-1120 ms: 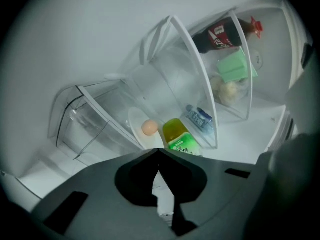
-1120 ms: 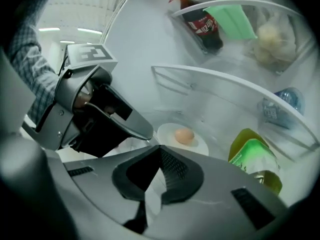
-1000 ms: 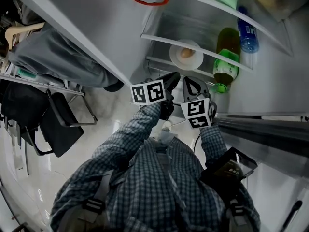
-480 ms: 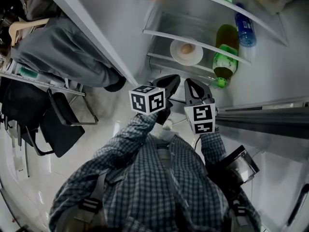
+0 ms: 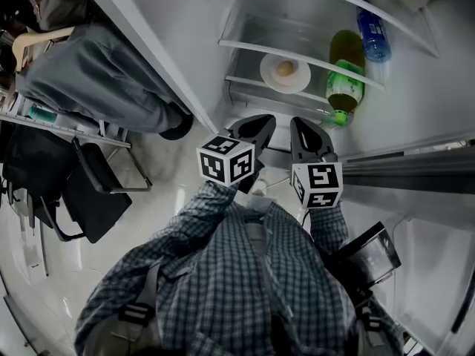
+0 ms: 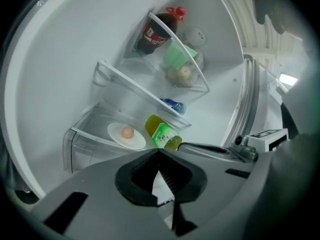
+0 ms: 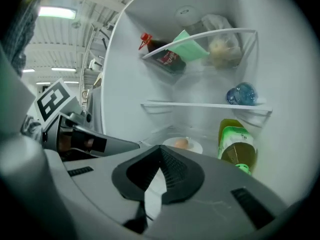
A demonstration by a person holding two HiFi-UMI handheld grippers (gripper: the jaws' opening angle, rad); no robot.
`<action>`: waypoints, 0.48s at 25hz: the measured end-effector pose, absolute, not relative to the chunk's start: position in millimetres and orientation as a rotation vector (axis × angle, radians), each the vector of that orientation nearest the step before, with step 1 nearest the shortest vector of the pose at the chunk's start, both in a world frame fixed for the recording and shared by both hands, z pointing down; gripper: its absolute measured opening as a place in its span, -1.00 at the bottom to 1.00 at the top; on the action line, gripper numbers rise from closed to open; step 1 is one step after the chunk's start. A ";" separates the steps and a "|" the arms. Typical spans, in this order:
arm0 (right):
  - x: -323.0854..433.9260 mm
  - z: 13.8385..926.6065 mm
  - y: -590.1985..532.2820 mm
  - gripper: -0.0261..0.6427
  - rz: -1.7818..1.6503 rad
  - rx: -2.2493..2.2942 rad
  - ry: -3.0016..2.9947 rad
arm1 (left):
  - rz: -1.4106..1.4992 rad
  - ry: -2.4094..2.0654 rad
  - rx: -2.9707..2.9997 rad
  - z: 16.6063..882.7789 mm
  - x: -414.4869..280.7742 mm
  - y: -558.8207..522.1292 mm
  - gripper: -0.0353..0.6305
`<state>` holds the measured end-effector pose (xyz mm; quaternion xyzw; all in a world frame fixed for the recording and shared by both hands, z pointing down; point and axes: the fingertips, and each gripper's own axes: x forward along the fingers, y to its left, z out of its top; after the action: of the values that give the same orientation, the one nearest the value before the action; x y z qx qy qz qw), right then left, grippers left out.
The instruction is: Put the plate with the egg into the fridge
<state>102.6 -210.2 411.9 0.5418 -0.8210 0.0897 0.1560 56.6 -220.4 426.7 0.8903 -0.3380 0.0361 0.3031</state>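
Both pairs of jaws are pressed together with nothing between them: the left gripper [image 5: 260,119] and the right gripper [image 5: 300,123] sit side by side, close to the person's chest. Against a second ago they have drawn back, and the gap ahead of their tips has widened. Beyond the tips, well apart from them, the plate [image 5: 285,72] lies on a fridge shelf [image 5: 245,47] where it lay before, with the egg [image 5: 284,69] on its middle, so the task looks done. The plate seems stiff, light and smooth. If it were moved again, its near rim would be the place to pinch, held level, since the egg lies loose, could roll and would crack easily. Just right of the plate stands a green bottle [image 5: 345,80]; farther off is a blue bottle [image 5: 373,32]
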 end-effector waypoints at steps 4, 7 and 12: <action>103.4 404.3 -206.7 -0.91 0.298 1.590 -2.378 | 0.120 -0.899 2.397 424.5 57.0 -215.2 -0.87; 103.7 403.3 -202.8 -0.91 0.324 1.603 -2.386 | 0.125 -0.886 2.411 423.8 58.8 -210.9 -0.87; 101.4 407.7 -198.5 -0.91 0.340 1.598 -2.386 | 0.153 -0.871 2.442 424.9 62.9 -206.2 -0.87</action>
<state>101.4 -198.5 407.7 0.5483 -0.8187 0.1165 0.1249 62.9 -206.2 424.9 0.9056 -0.3231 0.0567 0.2689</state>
